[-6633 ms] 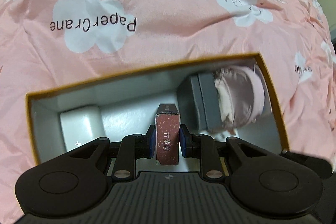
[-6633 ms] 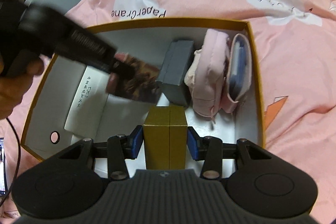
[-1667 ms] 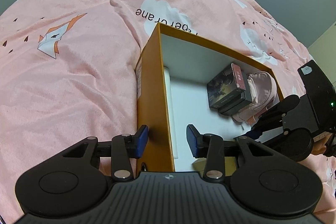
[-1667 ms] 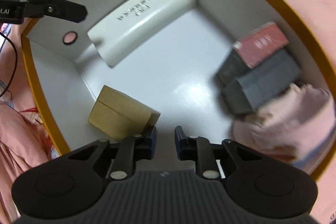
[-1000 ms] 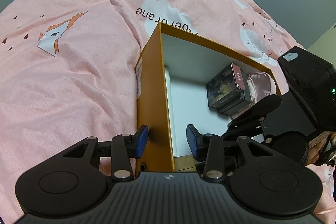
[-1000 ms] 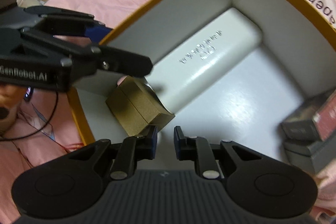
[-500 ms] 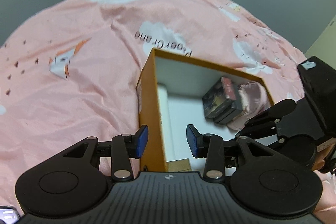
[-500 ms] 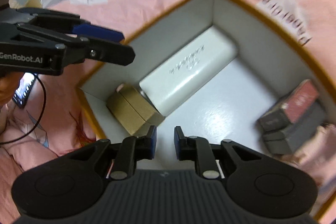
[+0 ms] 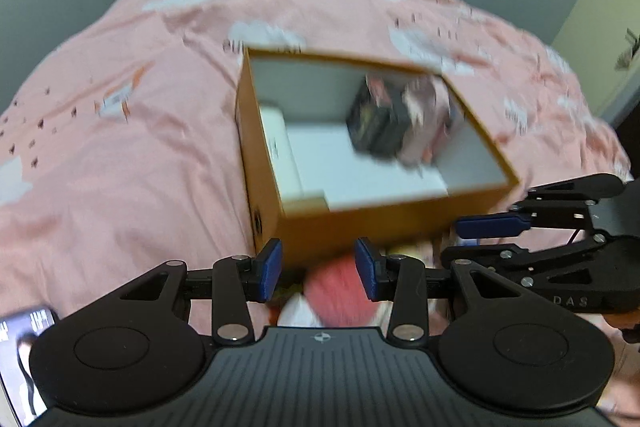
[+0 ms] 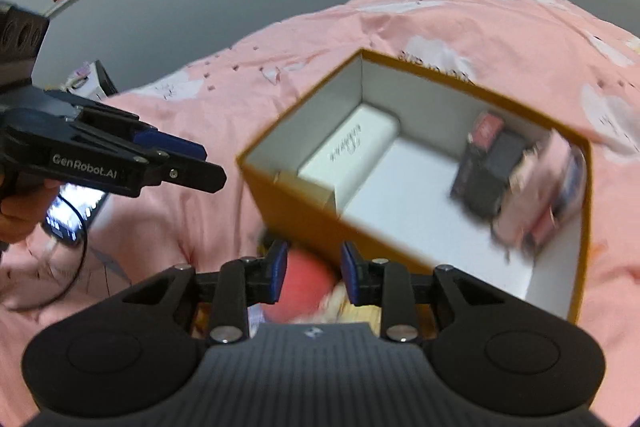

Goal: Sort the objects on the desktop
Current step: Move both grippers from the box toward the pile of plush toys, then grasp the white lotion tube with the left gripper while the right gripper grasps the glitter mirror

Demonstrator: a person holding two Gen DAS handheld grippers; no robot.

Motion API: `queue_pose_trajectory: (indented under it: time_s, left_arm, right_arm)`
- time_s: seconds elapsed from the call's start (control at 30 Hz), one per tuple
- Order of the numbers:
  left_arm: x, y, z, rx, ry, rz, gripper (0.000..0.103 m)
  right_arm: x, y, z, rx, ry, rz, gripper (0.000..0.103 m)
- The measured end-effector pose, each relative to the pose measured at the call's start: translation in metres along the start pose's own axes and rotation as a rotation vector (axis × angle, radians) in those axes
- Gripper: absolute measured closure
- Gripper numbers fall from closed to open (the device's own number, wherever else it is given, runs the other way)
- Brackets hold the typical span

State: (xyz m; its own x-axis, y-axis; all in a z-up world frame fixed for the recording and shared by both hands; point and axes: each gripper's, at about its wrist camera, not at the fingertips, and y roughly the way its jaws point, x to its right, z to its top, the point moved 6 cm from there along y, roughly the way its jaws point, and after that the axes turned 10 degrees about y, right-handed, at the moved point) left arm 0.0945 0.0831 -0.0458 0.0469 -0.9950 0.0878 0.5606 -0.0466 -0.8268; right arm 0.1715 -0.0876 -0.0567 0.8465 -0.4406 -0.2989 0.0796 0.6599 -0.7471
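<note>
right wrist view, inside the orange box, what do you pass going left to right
small gold box → long white box → dark boxes with a red top → pink pouch, all blurred

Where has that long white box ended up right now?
The long white box lies inside the orange storage box, along its left wall in both wrist views, with the small gold box at its near end and the dark boxes across the white floor.
</note>
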Motion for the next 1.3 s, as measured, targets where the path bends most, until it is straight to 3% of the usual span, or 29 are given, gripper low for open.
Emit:
queue_pose_trajectory:
  time_s: [0.07, 0.17, 0.33, 0.57, 0.67, 0.9, 0.97, 1.3]
  left_arm:
    - [0.001, 0.009, -0.014, -0.052, -0.009, 0.007, 0.058]
    - [0.002, 0.024, -0.034, -0.118, -0.021, 0.004, 0.058]
    - [0.018, 0.043, -0.061, -0.206, 0.021, -0.031, 0.058]
    - [0.03, 0.066, -0.086, -0.248, -0.039, -0.14, 0.058]
    - [0.029, 0.073, -0.09, -0.244, -0.057, -0.132, 0.058]
    - [0.016, 0.09, -0.09, -0.232, -0.149, -0.127, 0.056]
    - [0.015, 0.097, -0.09, -0.246, -0.161, -0.13, 0.055]
    - [0.018, 0.126, -0.091, -0.329, -0.142, -0.107, 0.058]
  right_arm:
    - [-0.004, 0.001, -0.022, -0.023, 0.036, -0.041, 0.071]
    - [-0.003, 0.016, -0.05, -0.062, 0.134, -0.033, 0.071]
    - [0.011, 0.043, -0.09, -0.149, 0.321, -0.073, 0.07]
    - [0.012, 0.06, -0.113, -0.21, 0.373, -0.107, 0.06]
    - [0.016, 0.069, -0.12, -0.234, 0.386, -0.126, 0.059]
    - [0.02, 0.09, -0.135, -0.313, 0.452, -0.063, 0.057]
    - [0.024, 0.094, -0.136, -0.326, 0.478, -0.046, 0.051]
    - [0.027, 0.118, -0.14, -0.373, 0.519, 0.043, 0.04]
